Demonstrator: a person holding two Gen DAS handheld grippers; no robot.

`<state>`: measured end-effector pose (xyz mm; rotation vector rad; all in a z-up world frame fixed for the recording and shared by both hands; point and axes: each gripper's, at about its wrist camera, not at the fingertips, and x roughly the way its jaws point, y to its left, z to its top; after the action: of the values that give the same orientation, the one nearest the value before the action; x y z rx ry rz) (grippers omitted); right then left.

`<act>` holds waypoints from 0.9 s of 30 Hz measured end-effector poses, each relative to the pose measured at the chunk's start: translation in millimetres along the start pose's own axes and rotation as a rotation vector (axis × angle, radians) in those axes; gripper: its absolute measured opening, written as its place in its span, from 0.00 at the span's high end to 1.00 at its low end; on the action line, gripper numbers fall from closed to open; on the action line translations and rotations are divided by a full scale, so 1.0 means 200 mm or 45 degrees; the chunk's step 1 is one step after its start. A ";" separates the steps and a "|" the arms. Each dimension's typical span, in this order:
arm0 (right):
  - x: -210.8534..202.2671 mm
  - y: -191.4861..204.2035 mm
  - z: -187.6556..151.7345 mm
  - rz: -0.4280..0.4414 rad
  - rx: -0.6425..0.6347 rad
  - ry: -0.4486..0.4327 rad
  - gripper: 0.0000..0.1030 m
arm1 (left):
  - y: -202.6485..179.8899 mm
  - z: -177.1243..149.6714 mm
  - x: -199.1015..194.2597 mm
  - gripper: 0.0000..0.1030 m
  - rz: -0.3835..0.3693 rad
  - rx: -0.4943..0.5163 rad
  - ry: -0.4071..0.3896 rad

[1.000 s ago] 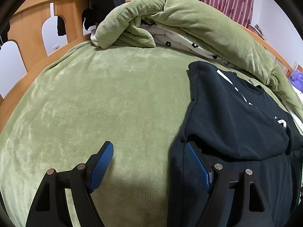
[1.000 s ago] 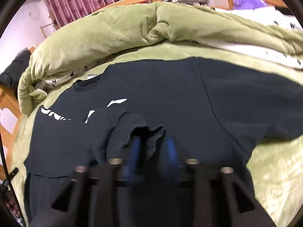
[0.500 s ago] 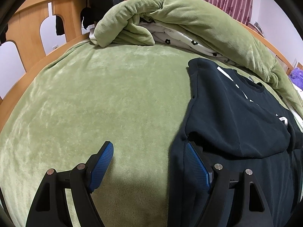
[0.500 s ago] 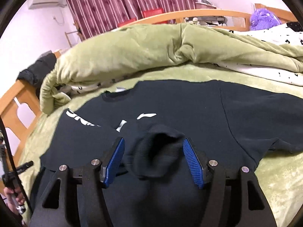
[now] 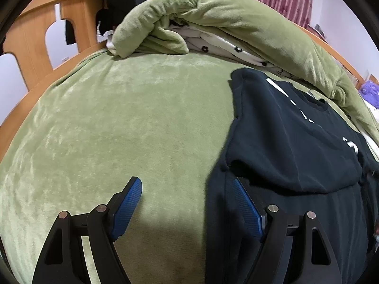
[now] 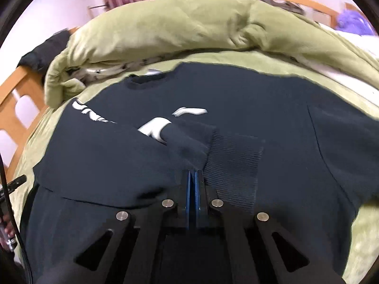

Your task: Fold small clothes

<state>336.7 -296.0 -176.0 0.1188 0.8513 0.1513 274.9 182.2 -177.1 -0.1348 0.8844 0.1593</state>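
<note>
At bed's near edge, near to far:
Right gripper [image 6: 194, 177]: at 6 o'clock of its own view; blue pads pressed together with nothing between them, having just closed; hangs over dark cloth.
Ribbed cuff [image 6: 233, 168]: just past the closed tips, toward 1 o'clock; lies flat on the sweatshirt's chest, free of the pads.
Left gripper [image 5: 187, 198]: at 6 o'clock of its view, spread wide, gripping nothing; left pad over green cover, right pad at the garment's side edge.
Black sweatshirt [image 6: 272, 108]: spread flat on the green bed cover [image 5: 118, 118], one sleeve folded across the white logo.
Rolled green blanket [image 6: 189, 28]: at 12 o'clock, beyond the collar.
Wooden bed frame [image 5: 30, 33]: at 10 o'clock, farthest.
</note>
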 end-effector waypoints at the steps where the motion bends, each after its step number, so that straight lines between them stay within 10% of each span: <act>1: -0.06 0.02 0.03 0.004 -0.037 -0.063 0.98 | -0.01 0.00 0.00 0.25 0.000 0.015 0.001; 6: -0.27 -0.10 0.13 0.063 0.079 -0.236 0.98 | -0.05 -0.02 0.01 0.25 -0.007 0.051 0.008; 13: 0.03 -0.27 -0.01 -0.122 0.145 0.190 0.90 | -0.05 -0.02 0.00 0.25 -0.009 0.054 0.007; 18: -0.07 -0.35 -0.01 -0.133 0.234 0.044 0.47 | -0.05 -0.02 0.00 0.25 -0.009 0.056 0.012; 25: 0.09 -0.31 0.07 -0.142 0.253 0.120 0.52 | -0.05 -0.02 0.01 0.25 -0.015 0.058 0.015; 27: 0.12 -0.27 0.08 -0.194 0.182 0.103 0.92 | -0.05 -0.02 0.01 0.25 -0.025 0.057 0.020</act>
<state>368.3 -345.2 -192.5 0.1823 0.9478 -0.0485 274.5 171.3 -181.2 -0.1028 0.9011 0.1205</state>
